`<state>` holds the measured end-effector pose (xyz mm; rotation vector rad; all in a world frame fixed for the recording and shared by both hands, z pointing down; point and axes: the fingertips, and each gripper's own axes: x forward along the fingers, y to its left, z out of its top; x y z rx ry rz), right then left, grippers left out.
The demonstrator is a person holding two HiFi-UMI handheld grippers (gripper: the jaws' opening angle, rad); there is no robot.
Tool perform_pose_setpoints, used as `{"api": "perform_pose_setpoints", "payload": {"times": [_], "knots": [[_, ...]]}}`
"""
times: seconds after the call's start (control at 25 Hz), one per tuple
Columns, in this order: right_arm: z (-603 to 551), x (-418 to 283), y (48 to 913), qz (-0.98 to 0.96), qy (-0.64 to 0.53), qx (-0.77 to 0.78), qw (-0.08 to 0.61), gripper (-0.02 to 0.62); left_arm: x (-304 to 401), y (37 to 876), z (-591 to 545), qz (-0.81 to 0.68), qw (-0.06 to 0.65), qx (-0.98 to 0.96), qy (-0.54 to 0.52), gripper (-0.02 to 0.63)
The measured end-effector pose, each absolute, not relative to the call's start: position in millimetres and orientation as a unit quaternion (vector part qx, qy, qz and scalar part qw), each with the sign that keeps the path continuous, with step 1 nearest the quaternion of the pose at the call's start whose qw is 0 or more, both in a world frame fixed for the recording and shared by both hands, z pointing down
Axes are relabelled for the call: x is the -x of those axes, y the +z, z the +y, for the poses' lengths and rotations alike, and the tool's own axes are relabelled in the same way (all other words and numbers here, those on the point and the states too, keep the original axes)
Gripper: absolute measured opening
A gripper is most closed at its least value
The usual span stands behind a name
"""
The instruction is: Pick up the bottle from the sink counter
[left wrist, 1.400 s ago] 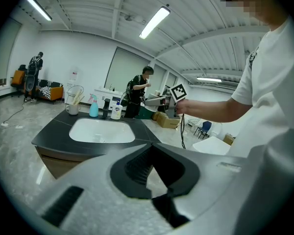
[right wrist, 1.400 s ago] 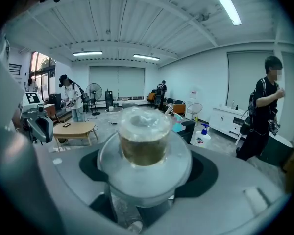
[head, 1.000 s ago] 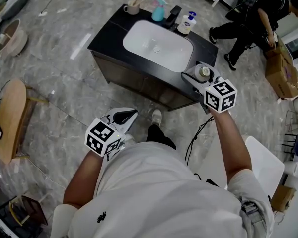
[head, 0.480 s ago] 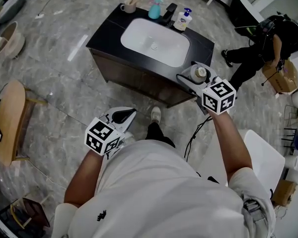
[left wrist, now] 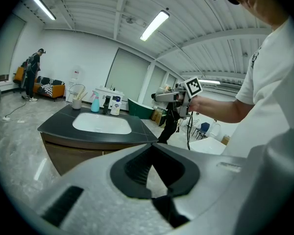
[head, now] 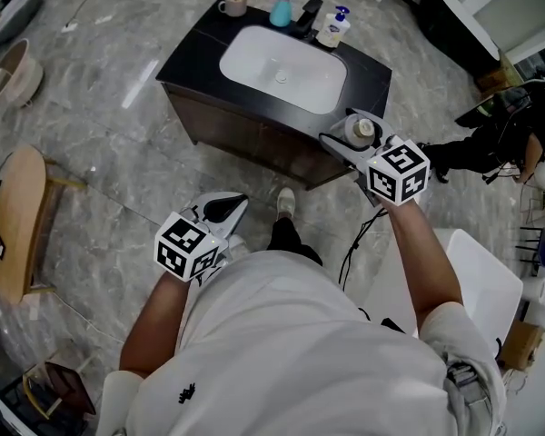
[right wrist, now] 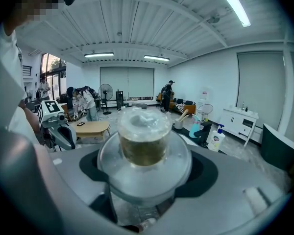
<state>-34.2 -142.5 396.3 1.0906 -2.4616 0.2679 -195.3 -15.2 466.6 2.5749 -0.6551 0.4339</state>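
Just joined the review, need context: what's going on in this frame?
A person stands by a black sink counter with a hand-held gripper in each hand. The right hand-held gripper is clamped on a clear bottle, held near the counter's front right corner. The left hand-held gripper is shut with nothing in it, low by the person's waist.

- I see a teal spray bottle (head: 280, 9) standing between a cup (head: 232, 5) of wooden sticks and a black faucet (head: 307, 16).
- A white pump bottle (head: 331, 31) with a blue top sits just right of the faucet.
- A round wooden stool (head: 16, 221) stands well off to the left on the grey marble floor (head: 109, 143).
- At the far right I make out a person in black (head: 490, 148).
- A white table (head: 477, 289) lies nearer me.
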Motion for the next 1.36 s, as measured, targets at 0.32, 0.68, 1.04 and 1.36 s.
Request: {"api": "perform_pose_setpoints", "payload": {"times": [0.32,0.68,1.04,1.36], "knots": [[-142.4,36.1,398.7,-0.887,0.098,-0.394,0.220,0.356,199.3,465.9,-13.9,-0.239,0.224,-0.932,0.155,0.008],[-150.9,30.8,405.9,-0.884,0.106,-0.398,0.224,0.356,204.3,467.6,-18.3,-0.245,0.230,-0.929,0.155,0.008],[-161.3,26.7,411.9,-0.884,0.109,-0.395,0.225,0.356,202.8,470.2,-27.5,-0.249,0.231,-0.927,0.161,0.007],[-188.5,13.7,412.6,-0.885,0.109,-0.394,0.224,0.356,188.2,467.1,-55.5,-0.247,0.228,-0.927,0.164,0.008]]}}
